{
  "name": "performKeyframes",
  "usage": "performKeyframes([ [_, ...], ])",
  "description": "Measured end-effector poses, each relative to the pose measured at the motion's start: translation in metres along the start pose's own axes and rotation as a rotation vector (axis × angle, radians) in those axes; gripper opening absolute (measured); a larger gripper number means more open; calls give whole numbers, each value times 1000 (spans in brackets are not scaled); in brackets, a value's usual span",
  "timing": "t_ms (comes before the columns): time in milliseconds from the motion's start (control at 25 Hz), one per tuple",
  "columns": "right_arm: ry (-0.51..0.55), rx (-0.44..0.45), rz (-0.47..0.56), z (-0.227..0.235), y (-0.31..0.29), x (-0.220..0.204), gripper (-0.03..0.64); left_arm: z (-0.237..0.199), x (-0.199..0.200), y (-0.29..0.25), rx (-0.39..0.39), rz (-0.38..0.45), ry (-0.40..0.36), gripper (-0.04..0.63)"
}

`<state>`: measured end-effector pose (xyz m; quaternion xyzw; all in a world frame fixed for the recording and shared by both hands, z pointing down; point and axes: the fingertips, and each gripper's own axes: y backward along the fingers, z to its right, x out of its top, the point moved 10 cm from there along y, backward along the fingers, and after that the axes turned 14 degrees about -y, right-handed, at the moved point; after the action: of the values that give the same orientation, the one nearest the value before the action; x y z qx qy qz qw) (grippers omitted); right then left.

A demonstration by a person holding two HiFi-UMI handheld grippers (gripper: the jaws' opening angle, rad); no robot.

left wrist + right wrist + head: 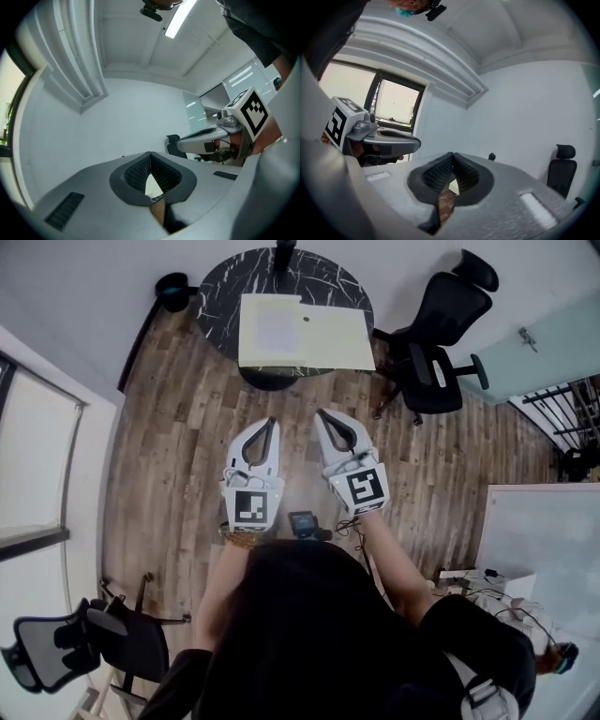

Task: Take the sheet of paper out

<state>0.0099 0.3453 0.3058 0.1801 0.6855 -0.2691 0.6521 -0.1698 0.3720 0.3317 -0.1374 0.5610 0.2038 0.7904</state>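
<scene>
A pale yellow envelope or folder (pixel 302 332) lies flat on a round black marble table (pixel 221 287) at the top of the head view. A lighter square patch shows on its left half. My left gripper (pixel 272 422) and right gripper (pixel 322 413) hang side by side over the wood floor, well short of the table. Both are shut with nothing between the jaws. In the left gripper view the jaw tips (pixel 150 153) meet, and the right gripper (pixel 206 140) shows at the right. In the right gripper view the tips (pixel 452 154) also touch.
A black office chair (pixel 441 343) stands right of the table, another chair (pixel 75 643) at the lower left. A black bin (pixel 173 287) sits left of the table. A white desk (pixel 539 531) with cables stands at the right. Windows line the left wall.
</scene>
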Motion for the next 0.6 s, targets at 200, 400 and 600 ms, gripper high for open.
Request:
performKeyframes([
  [200,-27,-24,3,15,-41,3,-2,-32,-26,-26,-20,-19,44,0],
  [400,-59,-110,-3,44,-46,-3,-2,-44,-29,-50,-59,-24,35,0],
  [600,-81,-156,-26,75,-55,-15,-2,-52,-33,-82,-96,-20,-1,0],
])
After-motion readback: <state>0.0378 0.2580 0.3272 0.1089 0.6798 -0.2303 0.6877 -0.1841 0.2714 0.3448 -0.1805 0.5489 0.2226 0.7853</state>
